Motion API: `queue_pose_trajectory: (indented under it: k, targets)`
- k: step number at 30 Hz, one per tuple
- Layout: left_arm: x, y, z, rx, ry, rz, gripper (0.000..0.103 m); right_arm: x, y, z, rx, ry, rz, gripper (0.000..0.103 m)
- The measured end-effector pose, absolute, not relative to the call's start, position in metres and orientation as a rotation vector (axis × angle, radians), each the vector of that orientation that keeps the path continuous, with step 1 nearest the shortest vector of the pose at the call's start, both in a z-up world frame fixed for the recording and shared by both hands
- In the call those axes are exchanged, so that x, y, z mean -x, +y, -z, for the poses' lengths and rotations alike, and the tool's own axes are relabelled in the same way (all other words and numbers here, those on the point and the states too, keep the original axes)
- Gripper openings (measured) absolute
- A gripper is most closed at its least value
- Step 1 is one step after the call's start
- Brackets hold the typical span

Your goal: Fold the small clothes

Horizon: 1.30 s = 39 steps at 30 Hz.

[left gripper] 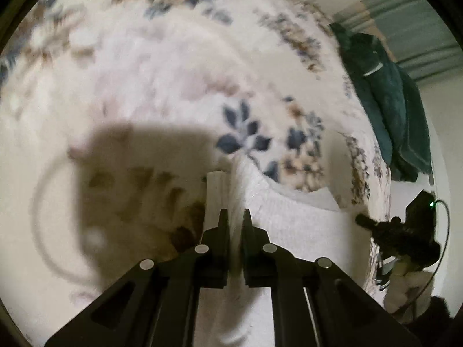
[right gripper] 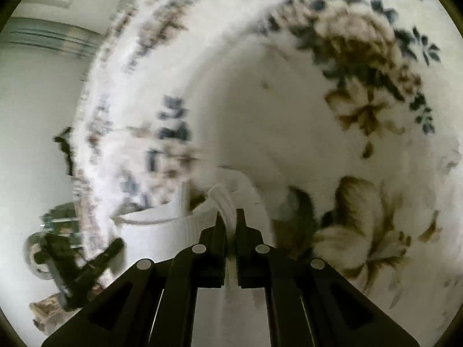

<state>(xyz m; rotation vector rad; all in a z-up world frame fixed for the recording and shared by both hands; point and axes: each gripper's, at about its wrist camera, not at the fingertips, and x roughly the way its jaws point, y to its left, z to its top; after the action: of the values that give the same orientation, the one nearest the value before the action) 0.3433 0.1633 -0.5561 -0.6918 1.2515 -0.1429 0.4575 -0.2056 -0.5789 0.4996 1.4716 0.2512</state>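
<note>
Fingers of the left gripper (left gripper: 235,217) are pinched nearly together on a strap edge of the white garment (left gripper: 295,222), which runs up between them and spreads off to their right. Those of the right gripper (right gripper: 230,217) are likewise clenched on another strap edge of the same piece, its ribbed body trailing away to their left and below. Both views blur, so the cloth seems to be in motion, held up off the floral blanket (left gripper: 162,66) that lies beyond the fingertips. A dark green cloth (left gripper: 393,110) sits far off to the right of the left fingers, at the blanket's edge.

By its look the garment is light, thin ribbed knit: limp, stretchy, not fragile, likely to sag and twist between two holds. Gripping it at the shoulder straps, as now, seems sound; keeping it taut between the two hands should help it land flat for the fold
</note>
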Motion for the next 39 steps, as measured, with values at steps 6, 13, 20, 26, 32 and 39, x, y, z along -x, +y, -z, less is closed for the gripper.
queue_pose_trajectory:
  k: [6, 13, 20, 26, 32, 39]
  targets:
    - [-0.336, 0.181, 0.565, 0.87, 1.289, 0.183, 0.011, -0.456, -0.216, 0.593, -0.598, 1.56, -0.309, 0.018]
    - [-0.247, 0.175, 0.536, 0.87, 1.312, 0.19, 0.054, -0.381, -0.246, 0.57, -0.673, 1.617, -0.409, 0.057]
    - [-0.177, 0.138, 0.55, 0.843, 1.407, 0.212, 0.052, -0.281, -0.248, 0.597, -0.71, 1.774, -0.405, 0.057]
    - [-0.172, 0.129, 0.553, 0.756, 1.39, 0.146, 0.014, -0.256, -0.236, 0.606, -0.672, 1.725, -0.389, 0.027]
    - [-0.168, 0.146, 0.552, 0.78, 1.397, 0.178, 0.013, -0.259, -0.249, 0.599, -0.624, 1.74, -0.321, 0.011]
    - [-0.197, 0.171, 0.556, 0.941, 1.252, 0.23, 0.067, -0.292, -0.254, 0.603, -0.72, 1.648, -0.445, 0.098]
